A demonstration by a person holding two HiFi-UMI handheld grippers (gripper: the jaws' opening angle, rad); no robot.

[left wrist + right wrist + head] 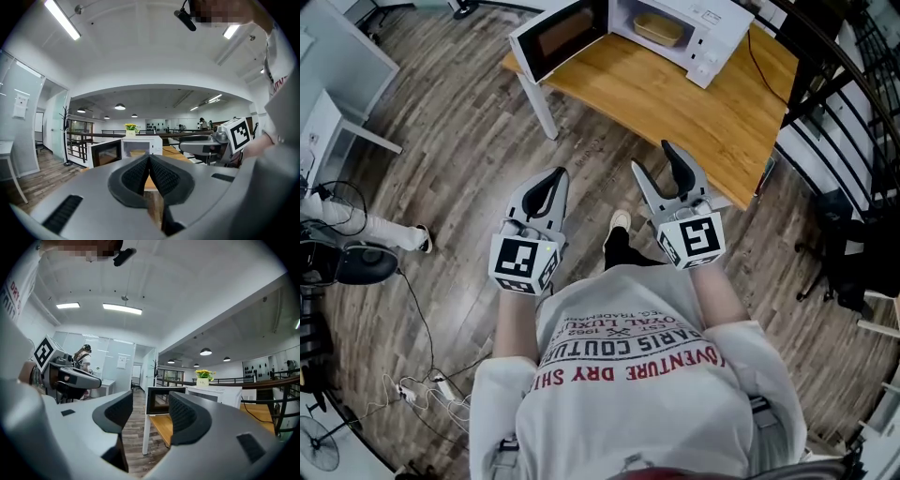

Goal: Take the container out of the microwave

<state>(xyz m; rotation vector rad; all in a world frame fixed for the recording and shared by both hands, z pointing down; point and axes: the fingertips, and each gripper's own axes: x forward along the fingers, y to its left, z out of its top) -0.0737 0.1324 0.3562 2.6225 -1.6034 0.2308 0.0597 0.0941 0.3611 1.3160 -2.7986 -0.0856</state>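
The white microwave [698,33] stands at the far end of a wooden table [703,112], and its door [558,36] hangs open to the left. Inside it sits a tan container [659,30], small in the left gripper view [138,153]. Both grippers hover over the floor, well short of the table. My left gripper [551,183] is shut, its pads touching with nothing between them [149,161]. My right gripper [659,161] is open and empty [150,413], pointing toward the open door [164,401].
A white desk [333,112] stands at the left, with cables and a power strip [422,389] on the floor. A black stair railing [839,84] runs along the right behind the table. A pot of yellow flowers [203,376] tops the microwave.
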